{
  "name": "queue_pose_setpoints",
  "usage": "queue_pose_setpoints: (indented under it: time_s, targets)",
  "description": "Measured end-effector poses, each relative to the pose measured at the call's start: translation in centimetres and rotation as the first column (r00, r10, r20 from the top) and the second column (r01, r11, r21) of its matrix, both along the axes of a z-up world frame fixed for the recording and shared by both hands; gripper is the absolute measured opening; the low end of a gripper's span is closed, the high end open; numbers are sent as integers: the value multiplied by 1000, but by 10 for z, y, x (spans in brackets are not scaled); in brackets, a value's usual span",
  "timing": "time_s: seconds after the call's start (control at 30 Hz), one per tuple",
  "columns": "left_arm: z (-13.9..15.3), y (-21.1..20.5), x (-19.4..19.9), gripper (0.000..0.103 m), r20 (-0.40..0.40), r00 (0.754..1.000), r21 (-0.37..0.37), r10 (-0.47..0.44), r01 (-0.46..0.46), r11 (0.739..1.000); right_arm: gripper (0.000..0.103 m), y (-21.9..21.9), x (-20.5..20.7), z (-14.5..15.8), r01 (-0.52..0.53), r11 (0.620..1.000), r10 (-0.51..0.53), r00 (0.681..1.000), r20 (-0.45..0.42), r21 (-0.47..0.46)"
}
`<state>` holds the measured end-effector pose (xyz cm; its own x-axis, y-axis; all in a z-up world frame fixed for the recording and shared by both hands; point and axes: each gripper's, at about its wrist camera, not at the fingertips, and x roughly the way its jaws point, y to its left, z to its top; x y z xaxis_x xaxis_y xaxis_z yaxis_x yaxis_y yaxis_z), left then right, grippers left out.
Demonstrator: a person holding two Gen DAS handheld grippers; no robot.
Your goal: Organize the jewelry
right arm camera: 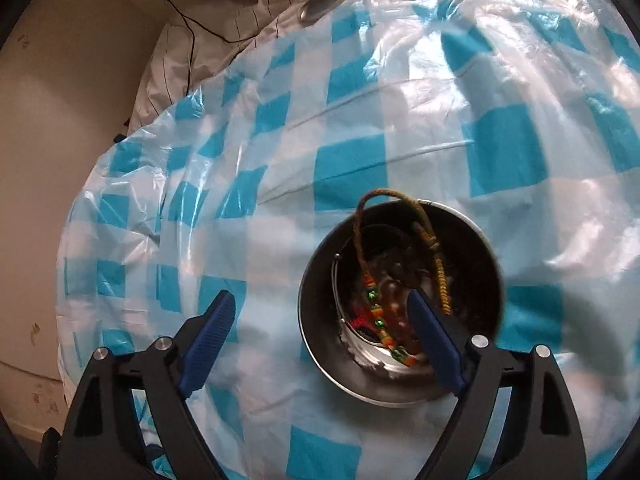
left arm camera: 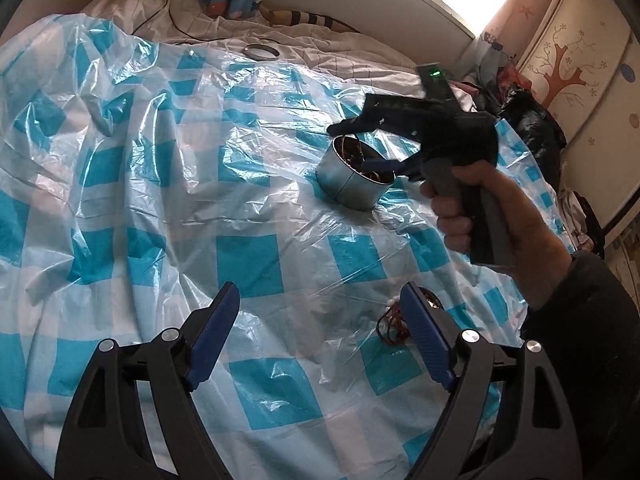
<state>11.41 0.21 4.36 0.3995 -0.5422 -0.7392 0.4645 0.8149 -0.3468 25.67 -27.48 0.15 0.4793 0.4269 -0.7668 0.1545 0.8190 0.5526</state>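
Right wrist view: round tin [right arm camera: 400, 384] at lower centre holds braided cord bracelets [right arm camera: 374, 300], light, limp, snag-prone; best pinched at a raised loop. Right gripper [right arm camera: 320, 344] spread wide, empty, over tin. Left gripper [left arm camera: 320, 336] spread, beside loose red cord [left arm camera: 390, 328] lying at lower right of left view.

Both spread wide, nothing held: left gripper [left arm camera: 320, 334] low and level, right gripper [right arm camera: 320, 338] tilted downward, gripped by right hand [left arm camera: 472, 208].

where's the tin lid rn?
The lid lies on the white bedding just past the far edge of the checked plastic sheet, well beyond the tin; top-centre in both views.
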Motion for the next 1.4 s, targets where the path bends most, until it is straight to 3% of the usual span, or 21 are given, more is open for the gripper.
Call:
queue_pose_setpoints:
  time_s: [0.13, 0.37, 0.5, 0.63, 0.73, 0.83, 0.93, 1.0, 1.1, 1.13, 1.23, 1.4]
  targets:
    - [0, -3, -1, 79, 5, 1000, 5, -8, 8, 1000, 86, -10, 7, 19, 54, 997, -59, 992, 111, 50]
    - [-5, -6, 3, 79, -8, 1000, 17, -14, 14, 1000, 87, -2, 41, 6, 33, 999, -33, 996, 77, 1]
    - [-4, -9, 2, 79, -6, 1000, 17, -23, 23, 1000, 87, 6, 31, 2, -23, 1000, 24, 997, 75, -17]
    - [-4, -10, 0, 80, -3, 1000, 18, -24, 24, 1000, 88, 6, 27, -17, -33, 999, 33, 999, 3, -12]
    - [-6, -10, 2, 80, -6, 1000, 27, -22, 22, 999, 88, -1, 19, -8, 5, 1000, -5, 999, 32, -2]
    - [-5, -9, 2, 80, -4, 1000, 29, -21, 21, 999, 89, -5, -9, 25, 17, 999, -12, 990, 137, -35]
    - [-3, -9, -1, 80, 3, 1000, 26, -28, 28, 999, 92, -4, -62, 51, 25, 990, 4, 980, 201, -141]
    - [-1, -8, -3, 80, 11, 1000, 29, -29, 29, 999, 93, -2, -116, 54, 35, 965, 18, 979, 201, -259]
    - [0, -6, -5, 80, 15, 1000, 30, -20, 19, 999, 92, 2, -184, 35, 11, 928, 56, 984, 170, -371]
    - [0, -5, -4, 80, 15, 1000, 32, -16, 15, 999, 89, 2, -197, 29, 7, 921, 59, 986, 157, -390]
    - [-3, -6, -2, 80, 13, 1000, 45, -1, 1, 999, 45, 1, -225, 1, -18, 936, 49, 995, 81, -351]
    - [-5, -14, -5, 80, 21, 1000, 66, -12, 11, 998, 37, 0, -229, -21, 24, 939, -8, 999, 49, -343]
